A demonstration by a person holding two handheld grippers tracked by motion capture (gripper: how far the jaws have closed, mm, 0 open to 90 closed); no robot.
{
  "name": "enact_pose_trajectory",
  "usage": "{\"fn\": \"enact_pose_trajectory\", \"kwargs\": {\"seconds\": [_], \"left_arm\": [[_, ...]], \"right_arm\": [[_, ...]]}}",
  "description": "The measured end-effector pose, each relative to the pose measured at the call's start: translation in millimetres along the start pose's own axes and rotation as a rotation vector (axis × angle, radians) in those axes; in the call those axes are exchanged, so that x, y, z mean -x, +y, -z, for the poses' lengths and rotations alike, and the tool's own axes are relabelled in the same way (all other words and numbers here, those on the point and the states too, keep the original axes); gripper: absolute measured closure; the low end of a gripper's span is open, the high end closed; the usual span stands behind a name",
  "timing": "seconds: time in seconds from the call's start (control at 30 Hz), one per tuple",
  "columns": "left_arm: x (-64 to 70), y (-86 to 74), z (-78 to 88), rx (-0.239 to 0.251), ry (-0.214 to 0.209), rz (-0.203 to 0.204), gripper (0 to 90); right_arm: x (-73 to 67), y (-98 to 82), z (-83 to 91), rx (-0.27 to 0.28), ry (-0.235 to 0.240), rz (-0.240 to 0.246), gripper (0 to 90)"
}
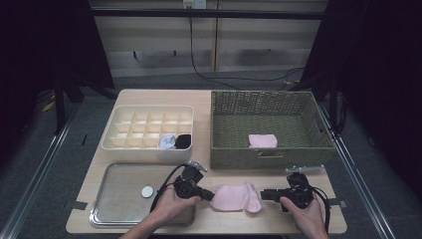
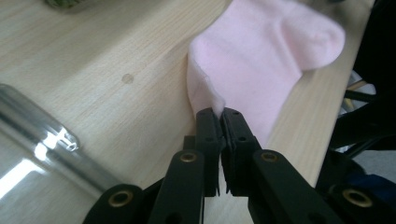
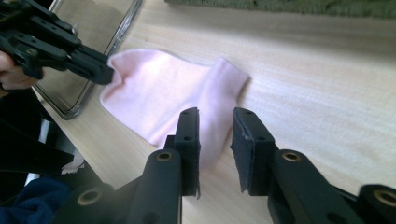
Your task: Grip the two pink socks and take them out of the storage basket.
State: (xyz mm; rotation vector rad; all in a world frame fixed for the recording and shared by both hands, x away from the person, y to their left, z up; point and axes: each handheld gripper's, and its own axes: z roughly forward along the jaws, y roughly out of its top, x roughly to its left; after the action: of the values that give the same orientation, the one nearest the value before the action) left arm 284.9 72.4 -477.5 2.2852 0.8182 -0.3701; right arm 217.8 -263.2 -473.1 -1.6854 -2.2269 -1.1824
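Near the front edge of the desk (image 1: 219, 226), a pink sock (image 1: 235, 197) lay flat on the wood between the two hands, its paler cuff end turned toward the right. At its left end the left claw (image 1: 205, 195) had its jaws pressed together on a pinch of the sock's edge, and the left gripper view showed a small fold of pink fabric clamped between the black pads. At the right end the right claw (image 1: 263, 194) lay level and pointed at the sock; in the right gripper view its jaws stood a little apart with the sock's cuff lying beneath and between them, the pads not pressing on it. Just left of the left hand (image 1: 171, 203) sat a shallow metal tray (image 1: 114, 209) with a small white disc (image 1: 147, 191) on it. Farther back on the left stood a cream divided organizer (image 1: 112, 129), and two of its front compartments held rolled socks, one white and blue (image 1: 167, 142), one black (image 1: 183, 140). On the right behind the sock stood a woven green basket (image 1: 234, 107), with a second pink sock (image 1: 263, 140) lying on its floor.
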Motion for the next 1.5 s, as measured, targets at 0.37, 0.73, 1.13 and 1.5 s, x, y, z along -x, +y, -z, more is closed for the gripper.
{"fn": "enact_pose_trajectory", "kwargs": {"seconds": [0.37, 0.73, 1.13, 1.5], "left_arm": [[-9.8, -1.9, 11.7, 0.006, 0.001, 0.011, 85.9], [-22.9, -4.0, 16.5, 0.036, -0.019, 0.059, 84.9], [-25.2, -4.4, 18.2, 0.040, -0.005, 0.045, 84.5], [-17.7, 3.2, 18.5, 0.092, -0.017, 0.046, 72.0]], "right_arm": [[-9.1, 4.0, -24.5, -0.032, 0.004, 0.048, 67.0], [-8.4, 4.5, -34.4, -0.042, -0.016, 0.064, 58.7], [-12.5, 1.5, -41.3, -0.086, -0.017, 0.090, 86.6], [-5.4, 0.2, -22.5, -0.061, 0.003, 0.063, 89.7]]}}
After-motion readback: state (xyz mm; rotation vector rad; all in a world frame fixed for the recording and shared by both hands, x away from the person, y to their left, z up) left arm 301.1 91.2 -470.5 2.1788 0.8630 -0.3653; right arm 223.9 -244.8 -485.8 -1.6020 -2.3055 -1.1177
